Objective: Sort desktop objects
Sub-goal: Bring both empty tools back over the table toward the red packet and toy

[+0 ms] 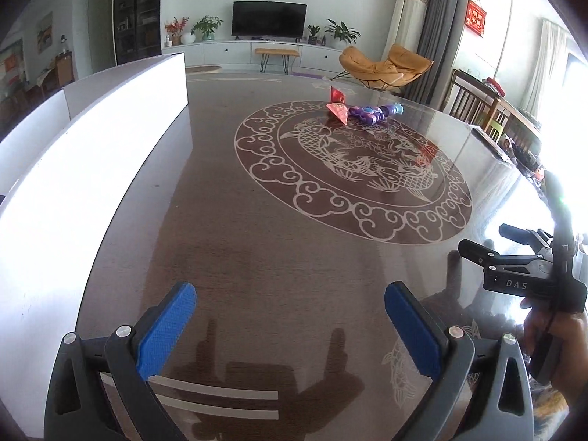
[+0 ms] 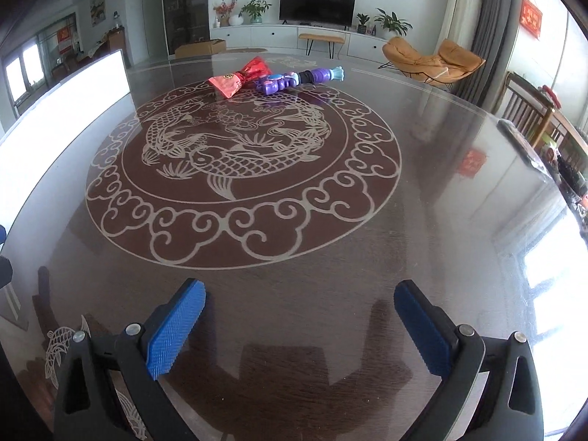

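A red packet (image 1: 338, 108) (image 2: 239, 77) and a purple and blue toy (image 1: 371, 112) (image 2: 294, 78) lie touching each other at the far side of the dark glass table (image 1: 294, 239) (image 2: 422, 202). My left gripper (image 1: 290, 305) is open and empty above the near table edge. My right gripper (image 2: 299, 301) is open and empty, also far from both objects. The right gripper's body also shows in the left wrist view (image 1: 514, 272), held in a hand.
A white box (image 1: 92, 139) (image 2: 62, 106) stands along the table's left side. A fish medallion pattern (image 1: 352, 169) (image 2: 242, 165) fills the table's middle. Wooden chairs (image 1: 477, 103) and clutter stand beyond the right edge.
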`<move>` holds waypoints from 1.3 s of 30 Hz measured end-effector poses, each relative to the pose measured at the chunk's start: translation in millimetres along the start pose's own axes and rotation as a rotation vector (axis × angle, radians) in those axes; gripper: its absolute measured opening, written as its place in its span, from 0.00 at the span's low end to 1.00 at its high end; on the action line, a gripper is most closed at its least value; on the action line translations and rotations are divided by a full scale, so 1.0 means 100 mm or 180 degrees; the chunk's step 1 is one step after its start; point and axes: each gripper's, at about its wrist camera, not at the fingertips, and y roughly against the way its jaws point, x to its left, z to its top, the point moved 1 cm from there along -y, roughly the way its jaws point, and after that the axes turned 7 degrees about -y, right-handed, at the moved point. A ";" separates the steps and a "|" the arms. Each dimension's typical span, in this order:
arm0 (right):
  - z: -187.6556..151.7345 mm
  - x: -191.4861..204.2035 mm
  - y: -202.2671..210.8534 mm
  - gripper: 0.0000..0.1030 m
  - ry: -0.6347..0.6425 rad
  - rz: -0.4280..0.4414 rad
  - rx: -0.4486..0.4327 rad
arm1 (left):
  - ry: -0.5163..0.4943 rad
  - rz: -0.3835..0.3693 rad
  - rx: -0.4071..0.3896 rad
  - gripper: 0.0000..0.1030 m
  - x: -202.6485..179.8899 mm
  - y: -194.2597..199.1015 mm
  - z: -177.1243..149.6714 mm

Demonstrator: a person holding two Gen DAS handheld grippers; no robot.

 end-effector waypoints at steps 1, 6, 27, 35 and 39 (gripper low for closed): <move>-0.02 0.01 0.00 1.00 0.0002 -0.0003 -0.0003 | -0.0007 0.0025 0.0014 1.00 0.00 -0.03 0.00; -0.10 0.00 -0.03 1.00 -0.0076 0.0090 0.0048 | -0.0035 0.0086 0.0098 1.00 -0.02 -0.16 0.02; -0.10 -0.02 -0.05 1.00 -0.0129 0.0145 0.0081 | -0.0302 0.0162 0.0347 1.00 -0.22 -0.58 0.24; -0.10 -0.02 -0.05 1.00 -0.0130 0.0145 0.0080 | -0.0318 0.0156 0.0348 1.00 -0.24 -0.72 0.40; -0.10 -0.03 -0.05 1.00 -0.0130 0.0145 0.0080 | -0.0336 0.0132 0.0345 1.00 -0.27 -0.82 0.52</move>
